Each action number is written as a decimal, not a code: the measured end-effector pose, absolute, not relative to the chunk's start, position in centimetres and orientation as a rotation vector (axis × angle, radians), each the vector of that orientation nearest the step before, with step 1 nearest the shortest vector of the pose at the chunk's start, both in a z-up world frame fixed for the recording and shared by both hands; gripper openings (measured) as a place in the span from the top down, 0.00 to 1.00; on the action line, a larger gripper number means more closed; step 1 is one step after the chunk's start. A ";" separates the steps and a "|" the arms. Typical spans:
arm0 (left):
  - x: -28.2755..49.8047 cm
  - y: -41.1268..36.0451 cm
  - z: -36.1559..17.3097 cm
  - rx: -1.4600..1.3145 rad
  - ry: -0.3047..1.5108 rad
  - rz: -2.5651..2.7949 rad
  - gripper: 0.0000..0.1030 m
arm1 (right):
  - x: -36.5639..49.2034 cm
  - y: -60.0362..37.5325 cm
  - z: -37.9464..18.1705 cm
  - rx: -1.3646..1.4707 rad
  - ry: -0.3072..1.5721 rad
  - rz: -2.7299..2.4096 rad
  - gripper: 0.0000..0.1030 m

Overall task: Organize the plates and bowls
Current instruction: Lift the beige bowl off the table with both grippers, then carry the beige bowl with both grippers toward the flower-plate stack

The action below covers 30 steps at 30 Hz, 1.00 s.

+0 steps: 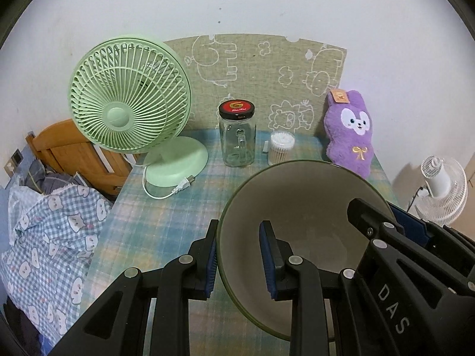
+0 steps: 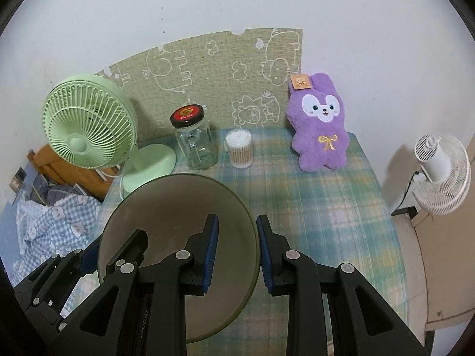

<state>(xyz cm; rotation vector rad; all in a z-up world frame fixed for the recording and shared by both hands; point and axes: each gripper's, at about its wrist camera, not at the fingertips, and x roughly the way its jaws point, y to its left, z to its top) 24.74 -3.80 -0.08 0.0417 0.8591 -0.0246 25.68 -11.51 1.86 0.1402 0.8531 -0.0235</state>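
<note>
Both grippers pinch one bowl [image 1: 302, 225] above the checked table [image 1: 178, 207], in front of the glass jar [image 1: 237, 136]: left gripper [image 1: 237, 259] on its left rim, right gripper [image 2: 237, 253] opposite, equally near

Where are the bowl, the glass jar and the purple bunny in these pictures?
bowl [image 2: 166, 207]: right wrist view, bare inner wall.
jar [image 1: 237, 145]: left wrist view, clear glass body.
bunny [image 2: 322, 130]: right wrist view, plush belly by the gold bow.
</note>
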 end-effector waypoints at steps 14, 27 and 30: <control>19.0 -3.3 -0.1 0.074 0.863 -0.098 0.76 | 18.8 -11.0 1.7 0.161 0.860 -0.090 0.71; 14.5 -2.7 -1.8 0.087 0.889 -0.130 0.76 | 13.8 -10.3 0.0 0.166 0.886 -0.121 0.71; 13.5 -2.5 -2.2 0.088 0.898 -0.134 0.76 | 12.7 -10.0 -0.5 0.169 0.893 -0.126 0.71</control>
